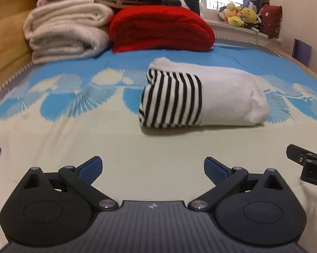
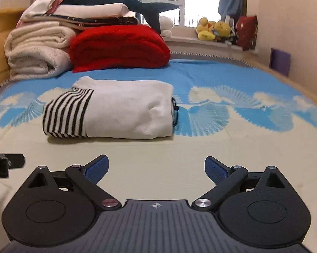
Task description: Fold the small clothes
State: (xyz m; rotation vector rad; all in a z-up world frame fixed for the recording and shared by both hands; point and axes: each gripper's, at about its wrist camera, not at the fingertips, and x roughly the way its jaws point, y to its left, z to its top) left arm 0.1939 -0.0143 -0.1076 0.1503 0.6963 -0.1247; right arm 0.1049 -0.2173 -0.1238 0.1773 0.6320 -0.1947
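A small garment (image 1: 202, 97), white with a black-and-white striped part on its left, lies folded into a compact bundle on the bedspread. The right wrist view shows the same garment (image 2: 116, 109) left of centre, a dark cord at its right end. My left gripper (image 1: 153, 168) hovers over the pale cloth well short of the bundle, jaws wide apart, nothing between the blue pads. My right gripper (image 2: 156, 168) is likewise open and empty, back from the bundle. Each view catches a piece of the other gripper at its edge.
A blue and cream bedspread (image 2: 242, 80) covers the bed. At the far end sit a rolled cream blanket (image 1: 67, 33), a folded red blanket (image 1: 162, 29), stacked linens and a shark plush (image 2: 120, 0). Soft toys (image 2: 215, 29) line the windowsill. A wooden headboard (image 1: 4, 31) runs along the left.
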